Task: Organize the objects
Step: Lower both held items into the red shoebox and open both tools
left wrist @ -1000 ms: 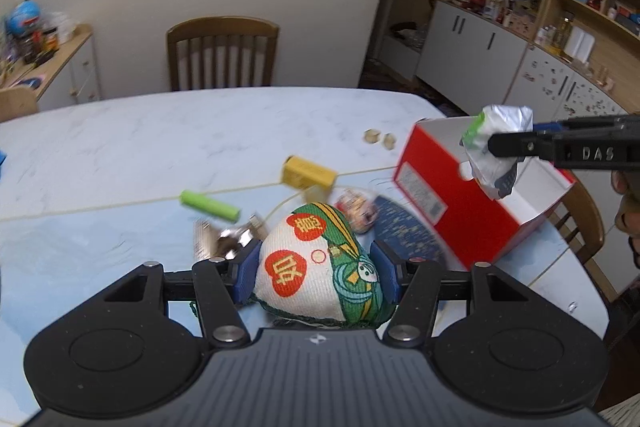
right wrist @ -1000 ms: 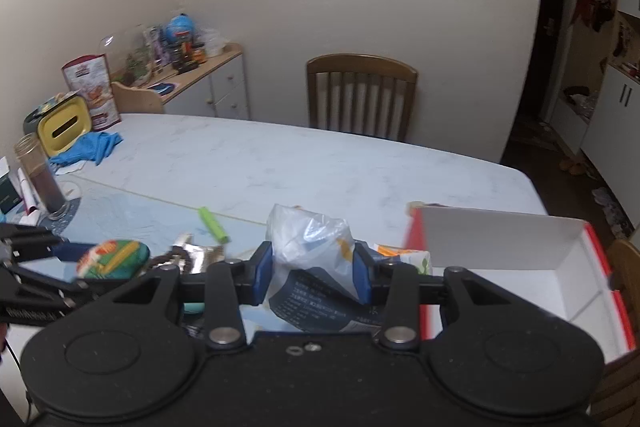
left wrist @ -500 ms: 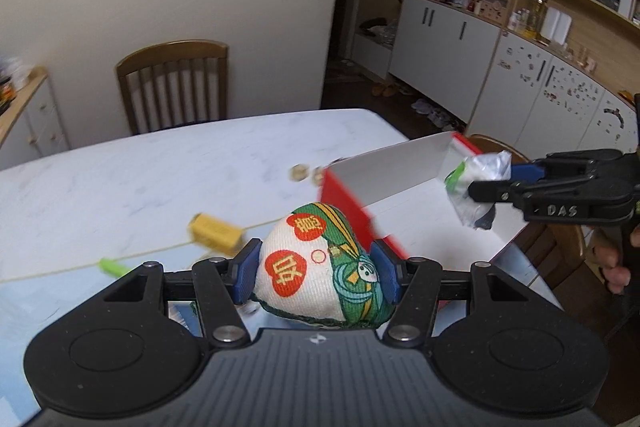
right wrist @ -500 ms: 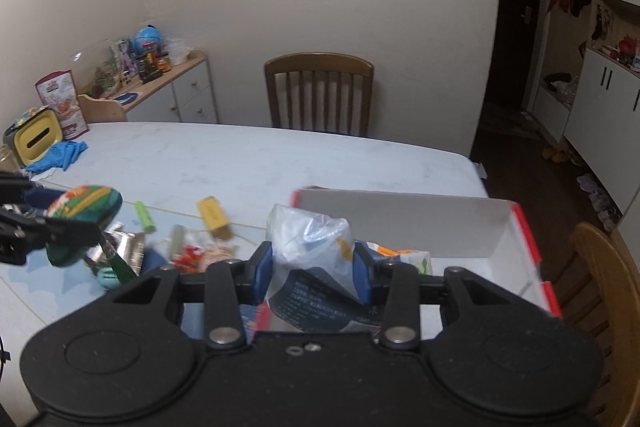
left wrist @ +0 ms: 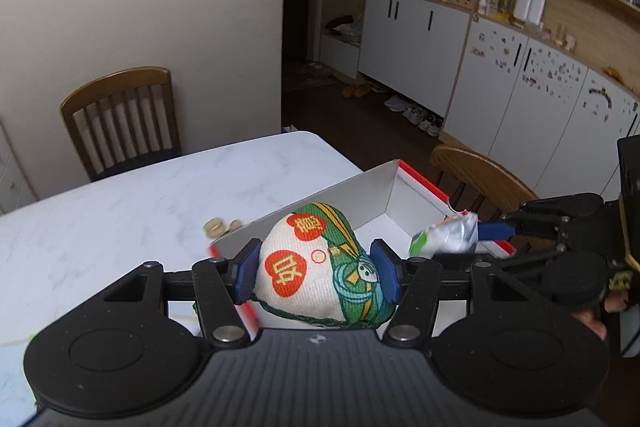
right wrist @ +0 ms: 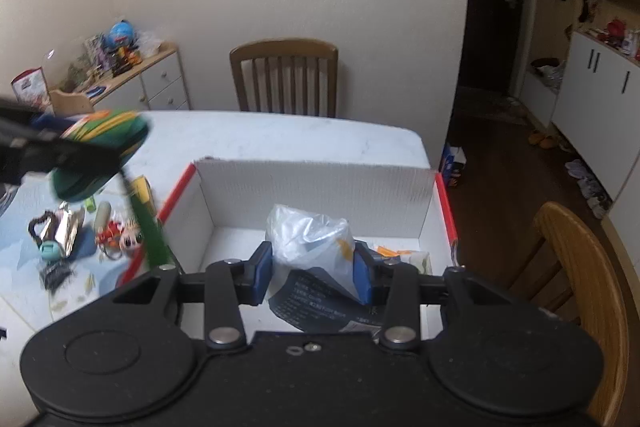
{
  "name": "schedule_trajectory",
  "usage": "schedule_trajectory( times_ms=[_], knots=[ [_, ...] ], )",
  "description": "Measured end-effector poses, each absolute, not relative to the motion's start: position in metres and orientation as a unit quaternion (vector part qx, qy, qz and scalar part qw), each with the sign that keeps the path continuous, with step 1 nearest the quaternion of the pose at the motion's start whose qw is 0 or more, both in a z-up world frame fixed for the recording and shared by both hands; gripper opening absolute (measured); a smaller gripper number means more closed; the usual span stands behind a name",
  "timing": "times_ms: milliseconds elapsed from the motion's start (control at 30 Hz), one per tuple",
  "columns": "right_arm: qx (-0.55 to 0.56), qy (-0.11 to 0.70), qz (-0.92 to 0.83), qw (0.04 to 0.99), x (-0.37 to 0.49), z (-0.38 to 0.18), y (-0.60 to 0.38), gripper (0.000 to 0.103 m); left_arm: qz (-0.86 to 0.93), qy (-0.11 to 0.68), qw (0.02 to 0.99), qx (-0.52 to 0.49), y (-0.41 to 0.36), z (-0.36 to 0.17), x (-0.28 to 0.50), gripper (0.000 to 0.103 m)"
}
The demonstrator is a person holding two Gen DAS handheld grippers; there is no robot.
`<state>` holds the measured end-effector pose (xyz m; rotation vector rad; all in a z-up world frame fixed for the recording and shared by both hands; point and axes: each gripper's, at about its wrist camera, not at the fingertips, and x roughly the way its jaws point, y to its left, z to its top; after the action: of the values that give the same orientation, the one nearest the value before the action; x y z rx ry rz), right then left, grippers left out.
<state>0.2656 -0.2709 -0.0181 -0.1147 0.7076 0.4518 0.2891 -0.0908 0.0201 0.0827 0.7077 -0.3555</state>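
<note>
My left gripper (left wrist: 316,273) is shut on a cloth pouch (left wrist: 320,267), white with red and green print, held above the near left corner of the red-and-white box (left wrist: 360,187). My right gripper (right wrist: 312,273) is shut on a crumpled plastic bag (right wrist: 310,239) and holds it over the open box (right wrist: 316,183), inside its walls. In the left wrist view the bag (left wrist: 446,237) and right gripper (left wrist: 492,229) hang over the box's right side. In the right wrist view the pouch (right wrist: 100,151) shows blurred at the left, above the table.
Small items lie on the table left of the box: a yellow block (right wrist: 142,189), a toy figure (right wrist: 120,235), a foil wrapper (right wrist: 66,227). Two small rings (left wrist: 220,227) lie behind the box. Wooden chairs stand at the far side (right wrist: 284,79) and right (right wrist: 576,267).
Both grippers have moved right towards the box with their loads. The bag is now over the box's inside, and the pouch has come up over the box's left corner.
</note>
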Motion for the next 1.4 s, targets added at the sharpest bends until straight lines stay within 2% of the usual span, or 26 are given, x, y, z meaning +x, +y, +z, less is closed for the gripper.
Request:
schedule_trajectory(
  times_ms=[467, 1067, 1233, 1400],
  knots=[
    [-0.13, 0.378, 0.276, 0.874, 0.288, -0.058, -0.265, 0.04, -0.14, 0.415, 0.895, 0.085, -0.144, -0.06, 0.356, 0.058],
    [-0.149, 0.435, 0.293, 0.839, 0.312, -0.087, -0.249, 0.042, -0.111, 0.489, 0.86, 0.1, -0.159, -0.115, 0.398, 0.059],
    [-0.133, 0.44, 0.292, 0.839, 0.318, -0.087, -0.25, 0.046, -0.109, 0.514, 0.844, 0.108, -0.162, -0.122, 0.402, 0.06],
    [-0.109, 0.442, 0.291, 0.842, 0.32, -0.084, -0.257, 0.055, -0.109, 0.524, 0.836, 0.119, -0.165, -0.124, 0.402, 0.063]
  ],
)
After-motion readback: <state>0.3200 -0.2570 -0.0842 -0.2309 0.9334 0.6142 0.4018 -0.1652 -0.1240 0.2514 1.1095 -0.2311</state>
